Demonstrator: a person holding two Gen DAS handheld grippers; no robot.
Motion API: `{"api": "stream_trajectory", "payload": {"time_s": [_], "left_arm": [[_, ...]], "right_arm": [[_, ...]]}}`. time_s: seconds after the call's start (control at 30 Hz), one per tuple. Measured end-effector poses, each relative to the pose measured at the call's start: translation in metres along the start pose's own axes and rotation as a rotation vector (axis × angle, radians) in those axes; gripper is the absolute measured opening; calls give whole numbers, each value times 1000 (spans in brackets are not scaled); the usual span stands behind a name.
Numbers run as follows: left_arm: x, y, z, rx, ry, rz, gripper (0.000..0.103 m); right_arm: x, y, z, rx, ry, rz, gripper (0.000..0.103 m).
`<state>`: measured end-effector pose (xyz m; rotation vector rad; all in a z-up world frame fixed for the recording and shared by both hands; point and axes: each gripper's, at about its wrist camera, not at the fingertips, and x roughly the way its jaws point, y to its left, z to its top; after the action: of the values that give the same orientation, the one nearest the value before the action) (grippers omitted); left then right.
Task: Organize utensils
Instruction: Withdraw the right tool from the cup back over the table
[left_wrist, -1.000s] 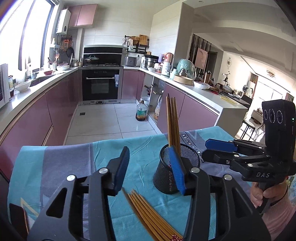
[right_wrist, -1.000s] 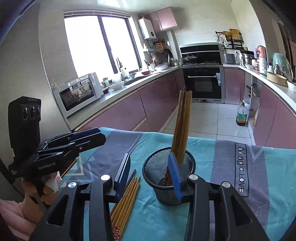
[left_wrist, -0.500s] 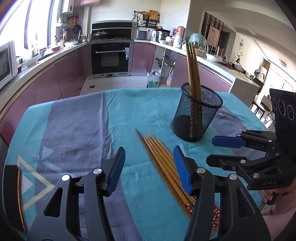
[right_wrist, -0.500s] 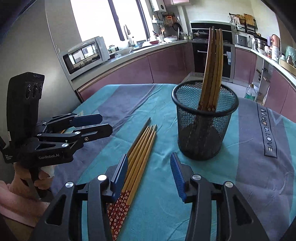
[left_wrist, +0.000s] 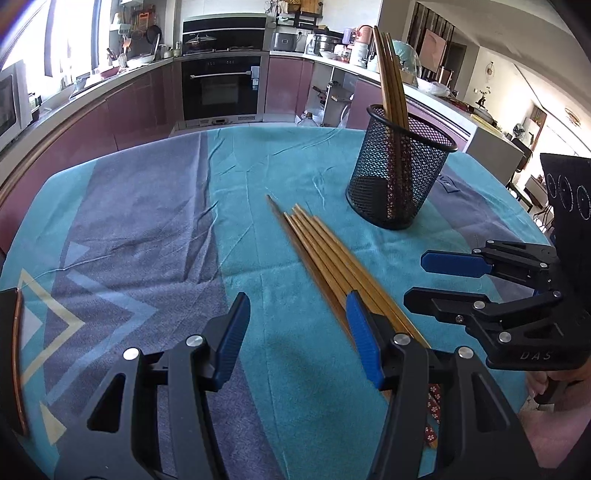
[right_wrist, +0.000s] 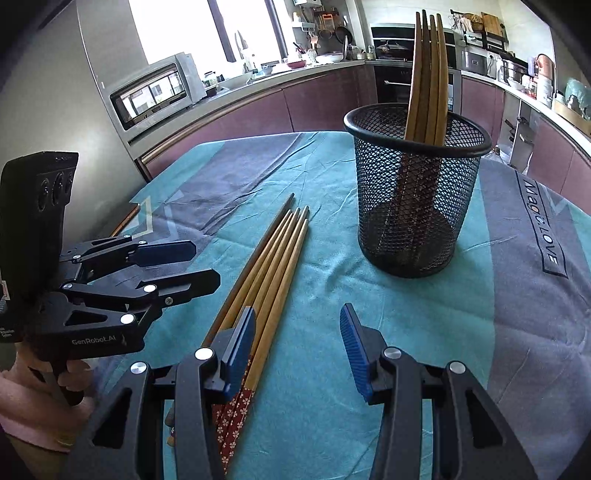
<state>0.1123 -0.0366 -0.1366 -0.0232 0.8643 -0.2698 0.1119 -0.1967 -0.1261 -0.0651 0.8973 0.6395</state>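
Observation:
Several loose wooden chopsticks lie in a bundle on the cloth, their red patterned ends toward me. A black mesh holder stands upright just beyond them, with several chopsticks leaning inside it. My left gripper hovers open over the cloth, its right finger above the bundle and nothing between its fingers. My right gripper is open too, its left finger over the bundle's red ends. Each gripper shows in the other's view: the right, the left.
A teal and grey tablecloth covers the table. A dark flat object with a copper edge lies at the table's left edge. A person's hand holds the left gripper. Kitchen counters and a microwave stand beyond the table.
Both grippers have come down and tipped toward the table. The loose chopsticks now lie right under the fingers, and the holder sits farther ahead instead of between them.

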Motion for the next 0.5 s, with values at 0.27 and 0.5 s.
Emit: {"api": "stream_trajectory", "payload": {"time_s": [0.27,0.5], "left_arm": [[6,-8,-1,20,15,-4,56],[12,-8,-4,23,31,1,56]], "right_arm": [[5,7,-1,-33,8,-33,45],[8,8,-3,-43,17,-49,45]]}}
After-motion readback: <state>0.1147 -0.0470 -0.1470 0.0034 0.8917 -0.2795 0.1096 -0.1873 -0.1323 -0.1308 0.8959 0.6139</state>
